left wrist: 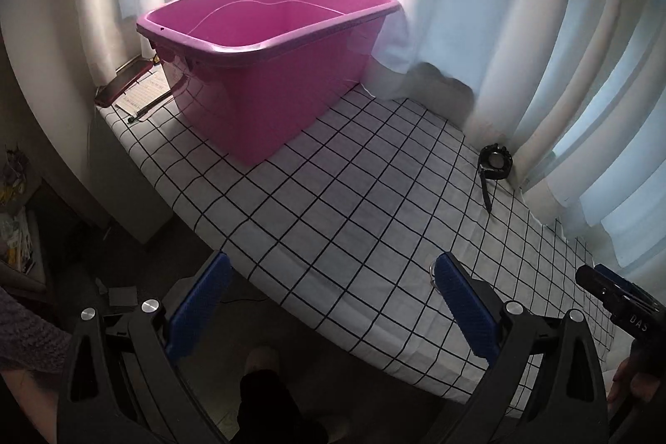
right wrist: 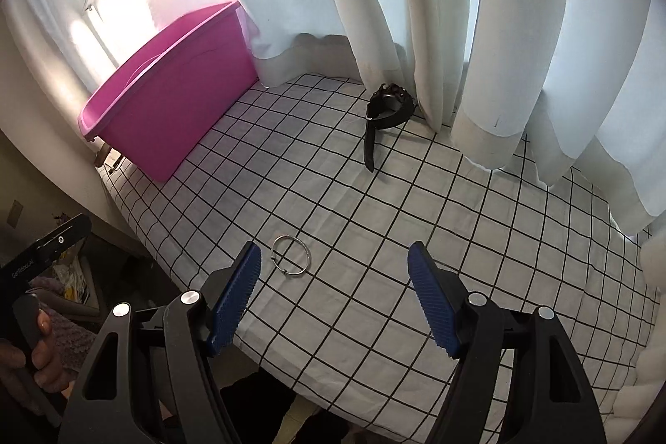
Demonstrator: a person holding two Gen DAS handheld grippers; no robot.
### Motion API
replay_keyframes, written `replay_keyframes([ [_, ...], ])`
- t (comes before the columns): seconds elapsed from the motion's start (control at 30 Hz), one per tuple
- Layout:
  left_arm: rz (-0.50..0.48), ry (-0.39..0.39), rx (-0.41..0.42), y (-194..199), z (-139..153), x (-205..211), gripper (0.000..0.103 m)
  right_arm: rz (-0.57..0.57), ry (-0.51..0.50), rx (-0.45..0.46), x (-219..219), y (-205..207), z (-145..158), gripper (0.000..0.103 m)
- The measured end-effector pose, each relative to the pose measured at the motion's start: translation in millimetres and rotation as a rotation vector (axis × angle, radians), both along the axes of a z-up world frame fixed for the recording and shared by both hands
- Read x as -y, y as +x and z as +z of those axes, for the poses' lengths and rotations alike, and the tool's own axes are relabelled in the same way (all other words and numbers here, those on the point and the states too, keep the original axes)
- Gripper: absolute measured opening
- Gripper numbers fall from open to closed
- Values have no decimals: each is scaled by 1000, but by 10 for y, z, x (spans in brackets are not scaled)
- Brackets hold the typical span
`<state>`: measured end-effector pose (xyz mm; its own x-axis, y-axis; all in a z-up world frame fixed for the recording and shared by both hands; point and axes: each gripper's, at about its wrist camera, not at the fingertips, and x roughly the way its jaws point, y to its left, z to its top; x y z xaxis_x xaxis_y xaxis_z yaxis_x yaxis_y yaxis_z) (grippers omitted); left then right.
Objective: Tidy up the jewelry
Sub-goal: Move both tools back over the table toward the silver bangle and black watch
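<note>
Silver bangle flat on checked cloth, just beyond released right claw, nearer its left finger.

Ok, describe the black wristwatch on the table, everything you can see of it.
The black wristwatch looks like a chunky sport model with a round, knobbly case and a dark matte strap, rubber or plastic by its look. It lies unbuckled on the checked tablecloth, its case at the foot of the white curtain and one strap end stretched out straight toward the table's near edge. Neither tool touches it; the dial is too dark to read.
</note>
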<state>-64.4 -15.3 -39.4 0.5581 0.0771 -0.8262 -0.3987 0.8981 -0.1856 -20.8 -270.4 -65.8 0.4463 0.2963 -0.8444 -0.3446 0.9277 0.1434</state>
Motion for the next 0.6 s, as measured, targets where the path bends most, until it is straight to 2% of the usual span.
replay_keyframes([
  [0.17, -13, 46, -13, 89, -103, 233, 97, -10, 36, -19, 129, 194, -142, 70],
  [0.37, 2, 9, 8, 391, -294, 311, 97, -47, 22, -30, 223, 519, -334, 70],
  [0.5, -5, 23, -61, 596, -474, 390, 97, -47, 19, -60, 249, 745, -481, 70],
  [0.6, 33, 25, -68, 609, -559, 416, 97, -19, 9, -60, 238, 908, -576, 70],
])
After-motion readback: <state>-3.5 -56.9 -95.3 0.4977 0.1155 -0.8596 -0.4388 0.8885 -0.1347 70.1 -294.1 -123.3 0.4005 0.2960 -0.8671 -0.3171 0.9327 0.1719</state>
